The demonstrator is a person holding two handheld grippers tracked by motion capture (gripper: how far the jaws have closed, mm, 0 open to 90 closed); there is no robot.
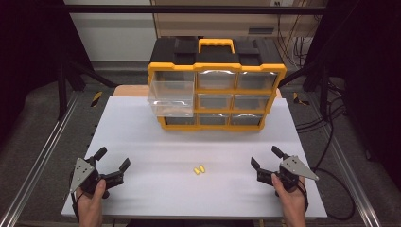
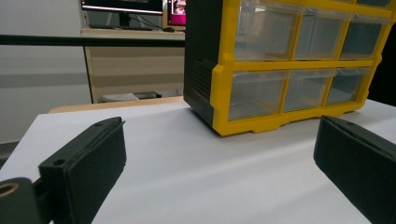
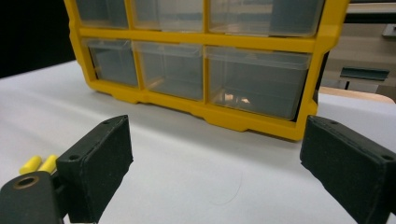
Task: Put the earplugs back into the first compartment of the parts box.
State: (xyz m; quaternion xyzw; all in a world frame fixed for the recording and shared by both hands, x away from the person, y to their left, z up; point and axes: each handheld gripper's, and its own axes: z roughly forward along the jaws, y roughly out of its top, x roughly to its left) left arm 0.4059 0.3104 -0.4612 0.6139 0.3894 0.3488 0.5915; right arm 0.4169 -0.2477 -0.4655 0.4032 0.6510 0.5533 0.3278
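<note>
Currently we hold the left gripper (image 1: 112, 161) near the left front corner of the white table (image 1: 142, 189), jaws wide apart and nothing between them. Moving right, the two small yellow pieces (image 1: 199, 170) lie side by side, touching, on the bare surface between the two grippers and well in front of the yellow and black drawer cabinet (image 1: 216, 90). We judge them light, short and rounded, probably soft like foam plugs, though they are too small to tell for sure; they may roll or squash under a hard pinch. Best hold, in our view: one at a time, pads across the short body, gentle squeeze. The upper left clear drawer (image 1: 170, 98) stands pulled out, the likely place for them. Further right, the right gripper (image 1: 265, 158) rests near the right front edge, jaws likewise spread wide and empty; in its own view the pieces (image 3: 39, 164) show just beyond its left jaw.
</note>
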